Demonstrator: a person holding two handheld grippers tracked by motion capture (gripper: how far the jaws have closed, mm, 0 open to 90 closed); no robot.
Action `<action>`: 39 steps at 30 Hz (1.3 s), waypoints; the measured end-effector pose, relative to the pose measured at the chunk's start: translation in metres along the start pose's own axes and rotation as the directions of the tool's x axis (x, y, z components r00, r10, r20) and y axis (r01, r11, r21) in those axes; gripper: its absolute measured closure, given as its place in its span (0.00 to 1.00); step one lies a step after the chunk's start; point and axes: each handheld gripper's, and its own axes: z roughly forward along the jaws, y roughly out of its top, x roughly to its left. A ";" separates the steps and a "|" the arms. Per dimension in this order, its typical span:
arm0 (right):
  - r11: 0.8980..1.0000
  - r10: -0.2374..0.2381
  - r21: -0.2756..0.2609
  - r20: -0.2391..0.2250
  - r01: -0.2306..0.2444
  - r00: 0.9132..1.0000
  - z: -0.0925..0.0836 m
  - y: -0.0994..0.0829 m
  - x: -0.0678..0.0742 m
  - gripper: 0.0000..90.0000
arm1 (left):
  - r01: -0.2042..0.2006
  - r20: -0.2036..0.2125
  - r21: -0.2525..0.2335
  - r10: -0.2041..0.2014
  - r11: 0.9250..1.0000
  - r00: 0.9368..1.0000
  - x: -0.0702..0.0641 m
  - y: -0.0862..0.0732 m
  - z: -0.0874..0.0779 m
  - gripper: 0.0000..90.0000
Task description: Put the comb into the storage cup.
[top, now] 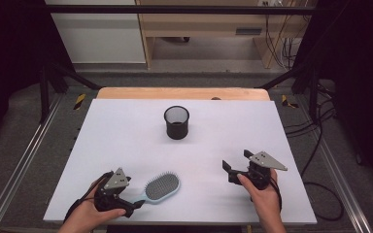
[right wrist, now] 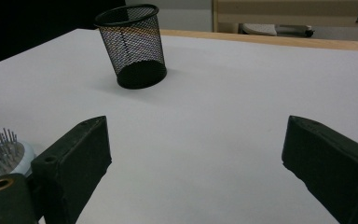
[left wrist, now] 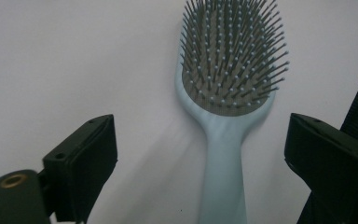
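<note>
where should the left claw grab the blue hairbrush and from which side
Grip the hairbrush by its handle, probably from above with the left claw straddling it across its width. The brush lies flat on the table, bristles up, and the handle is narrow and smooth, already between the open jaws; the bristled head is wide and would give a poor hold.

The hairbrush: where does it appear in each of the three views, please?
High view: hairbrush bottom centre-left, beside the left gripper.
Left gripper view: centre, handle between the open jaws.
Right gripper view: bristles at the lower left edge.
Shared landmark: the white table.
</note>
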 end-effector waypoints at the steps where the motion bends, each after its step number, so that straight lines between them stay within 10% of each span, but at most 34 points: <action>1: 1.000 -0.004 0.008 0.000 0.004 1.000 0.001 -0.001 0.000 0.09 | 0.003 0.003 0.011 -0.003 1.000 1.000 0.000 0.000 0.001 0.13; 17: 1.000 -0.004 0.020 -0.008 0.004 1.000 0.003 -0.002 0.002 0.10 | -0.029 0.057 0.139 0.021 0.990 0.998 -0.004 0.005 0.014 0.57; 39: 1.000 -0.009 0.022 -0.014 0.009 1.000 0.003 -0.001 0.005 0.11 | -0.086 0.032 0.211 0.081 0.974 0.996 -0.012 0.006 0.021 0.77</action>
